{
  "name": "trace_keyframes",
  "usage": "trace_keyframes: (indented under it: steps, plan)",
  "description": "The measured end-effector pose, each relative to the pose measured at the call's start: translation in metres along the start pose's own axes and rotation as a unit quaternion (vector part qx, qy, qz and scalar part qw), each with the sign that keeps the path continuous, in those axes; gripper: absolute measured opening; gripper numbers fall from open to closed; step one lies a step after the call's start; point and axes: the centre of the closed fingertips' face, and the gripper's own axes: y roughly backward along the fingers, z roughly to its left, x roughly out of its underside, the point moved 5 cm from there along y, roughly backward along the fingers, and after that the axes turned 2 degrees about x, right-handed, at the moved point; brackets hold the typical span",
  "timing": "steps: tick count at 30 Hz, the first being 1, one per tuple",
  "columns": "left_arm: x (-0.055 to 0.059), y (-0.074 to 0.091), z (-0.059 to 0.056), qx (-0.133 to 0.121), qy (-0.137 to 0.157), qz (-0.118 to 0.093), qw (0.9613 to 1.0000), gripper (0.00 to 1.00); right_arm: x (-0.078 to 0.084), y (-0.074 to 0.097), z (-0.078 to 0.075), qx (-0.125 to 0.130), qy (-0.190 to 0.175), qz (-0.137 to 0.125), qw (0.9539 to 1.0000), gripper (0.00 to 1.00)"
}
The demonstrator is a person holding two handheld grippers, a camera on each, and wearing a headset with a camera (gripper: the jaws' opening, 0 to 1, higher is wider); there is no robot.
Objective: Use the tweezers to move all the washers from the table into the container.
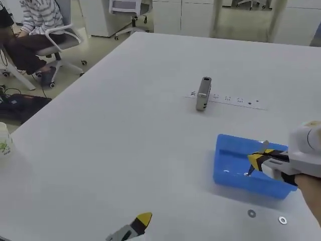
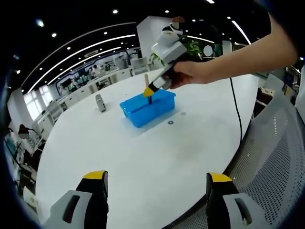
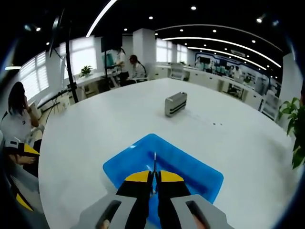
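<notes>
The left gripper (image 1: 138, 224) is cut off by the lower edge of the head view, where a yellow tip on a grey body is seen. In its own view (image 2: 156, 177) the two yellow-capped jaws are seen spread wide apart with nothing between them. The right gripper (image 1: 260, 160) is partly cut off at the right edge of the head view. The hand (image 2: 190, 72) gripping it is seen in the upper centre of the left gripper view. Its jaws are clenched on the thin metal tweezers (image 3: 154, 164), whose points are lowered into the open blue plastic container (image 3: 133, 162) at the lower centre of the right gripper view. Whether anything is pinched at the tweezer points cannot be told, as they are too fine. Two small flat metal washers (image 1: 252, 214) lie apart from each other on the smooth white surface (image 1: 125, 125), in the lower right of the head view, just below the container. Pale specks on the container floor are too small to be identified. A boxy grey metallic device (image 1: 203, 93) stands at the upper centre of the head view, beside a row of faint markings that are hard to read.
</notes>
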Motion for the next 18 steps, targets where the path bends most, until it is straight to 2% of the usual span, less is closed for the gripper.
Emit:
trace_keyframes:
  steps: [9, 14, 15, 18]
  plan:
    - [0.0012, -0.0007, -0.0008, 0.001, -0.002, 0.006, 1.0000, 0.86, 0.0082, -0.0031, 0.0012, 0.001, 0.000, 0.009, 1.0000, 0.01]
    - [0.0011, -0.0007, -0.0010, 0.001, -0.004, 0.007, 1.0000, 0.86, 0.0073, -0.0024, 0.0013, -0.001, -0.001, 0.007, 1.0000, 0.02]
    - [0.0011, -0.0007, -0.0010, 0.001, -0.004, 0.007, 1.0000, 0.86, 0.0075, -0.0019, 0.0007, 0.003, 0.008, 0.008, 0.9999, 0.02]
    - [0.0014, -0.0008, -0.0009, 0.000, -0.005, 0.008, 1.0000, 0.86, 0.0073, -0.0019, 0.0047, -0.007, 0.005, 0.007, 0.9999, 0.02]
